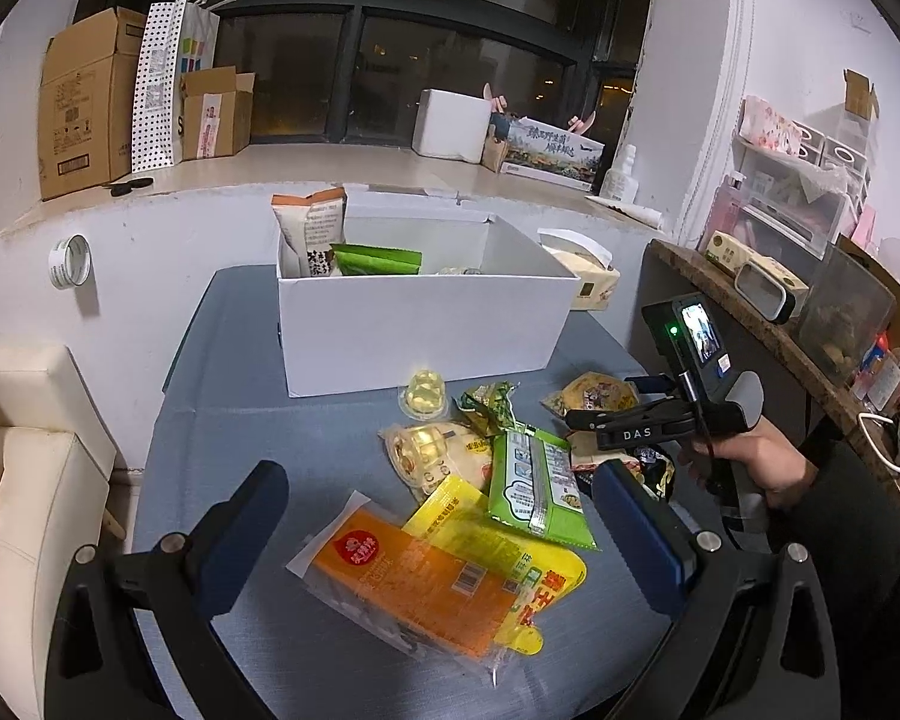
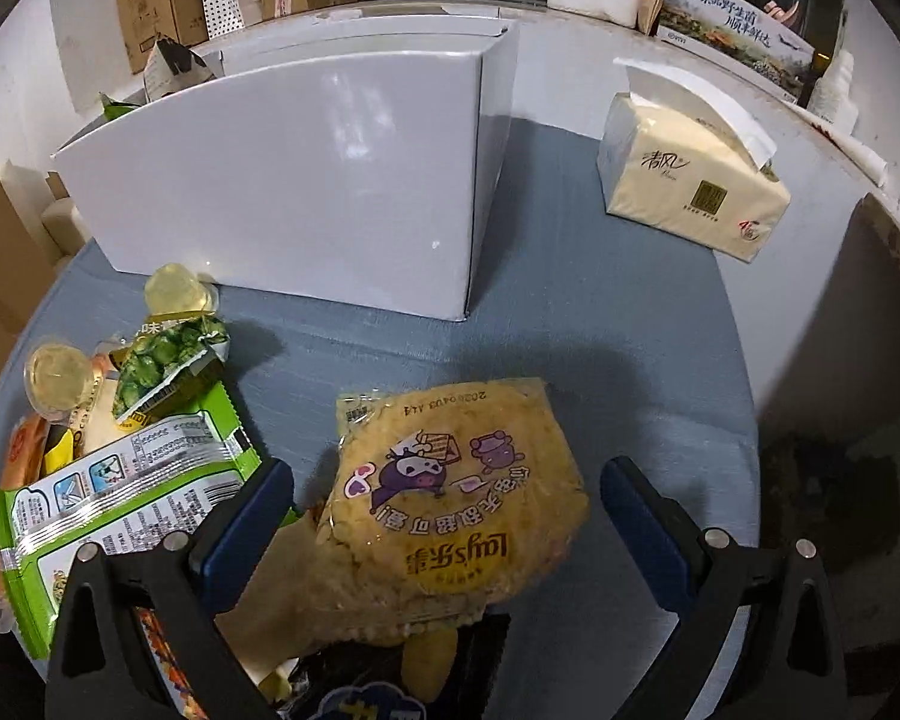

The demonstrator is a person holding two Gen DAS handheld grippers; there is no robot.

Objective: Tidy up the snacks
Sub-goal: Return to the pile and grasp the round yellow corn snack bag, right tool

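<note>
Progress: early, few packets in white box [image 1: 414,330] at 12 o'clock | Left: snack pile [image 1: 486,480] on table | left gripper [image 1: 444,516] spread, empty | right gripper [image 2: 450,516] spread around round Lay's packet [image 2: 456,492], unclamped

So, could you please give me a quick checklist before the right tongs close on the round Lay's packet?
1. Right tongs open: ok.
2. Lay's packet lies between the fingers: ok.
3. Nothing on top of the packet: ok; it overlaps other packs at its near edge.
4. White box open, with room at its right end: ok.
5. Left tongs clear of the right tongs' path: ok, open over the orange pack.
6. Fingers low enough to grip: cannot tell.
</note>
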